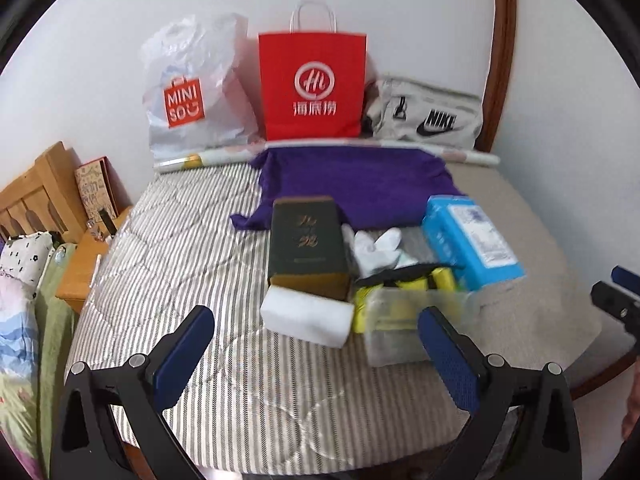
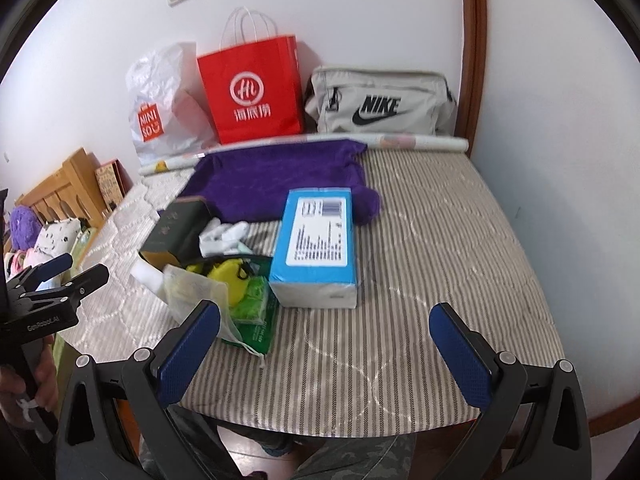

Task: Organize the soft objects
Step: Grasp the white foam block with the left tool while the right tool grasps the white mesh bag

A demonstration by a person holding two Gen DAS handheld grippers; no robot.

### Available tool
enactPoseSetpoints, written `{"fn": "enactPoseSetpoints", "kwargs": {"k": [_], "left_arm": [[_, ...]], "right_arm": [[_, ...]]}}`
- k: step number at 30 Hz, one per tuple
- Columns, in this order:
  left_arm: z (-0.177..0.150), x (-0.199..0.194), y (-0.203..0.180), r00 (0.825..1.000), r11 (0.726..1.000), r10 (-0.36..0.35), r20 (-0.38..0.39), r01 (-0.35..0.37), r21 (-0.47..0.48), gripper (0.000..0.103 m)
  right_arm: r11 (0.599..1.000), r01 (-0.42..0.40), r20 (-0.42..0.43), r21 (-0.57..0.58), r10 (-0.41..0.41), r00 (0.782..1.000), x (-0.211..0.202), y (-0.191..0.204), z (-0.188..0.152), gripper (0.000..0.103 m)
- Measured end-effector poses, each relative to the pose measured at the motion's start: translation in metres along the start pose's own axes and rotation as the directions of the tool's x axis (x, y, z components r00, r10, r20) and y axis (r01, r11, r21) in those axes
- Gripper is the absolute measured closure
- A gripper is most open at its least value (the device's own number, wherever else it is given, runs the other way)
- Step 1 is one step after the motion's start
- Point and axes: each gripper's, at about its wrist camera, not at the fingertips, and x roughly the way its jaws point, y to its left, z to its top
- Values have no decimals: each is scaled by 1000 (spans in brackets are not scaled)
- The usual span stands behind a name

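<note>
A pile lies mid-bed: a purple towel, a dark green box, white socks, a blue tissue pack, a white foam roll, a yellow item and a clear plastic bag. My left gripper is open and empty just short of the pile. My right gripper is open and empty, near the bed's front edge, before the blue tissue pack and a green packet. The towel lies behind.
Against the wall stand a white Miniso bag, a red paper bag and a grey Nike bag. A rolled paper tube lies before them. A wooden bedside stand and bedding are at left.
</note>
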Motion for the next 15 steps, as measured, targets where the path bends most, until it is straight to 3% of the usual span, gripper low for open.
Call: {"fn": "enactPoseSetpoints", "kwargs": {"k": [5,15], "left_arm": [[-13,34,9,999,999,-18,-48,20,33,0],[-21,82,15,996,992,-49,-70,57,111,0]], "right_arm": [[1000,-14,-30,-3,14,999,26,1,-6,0],[992,-106,-85,-65,100,991,64,18,-17,0]]}}
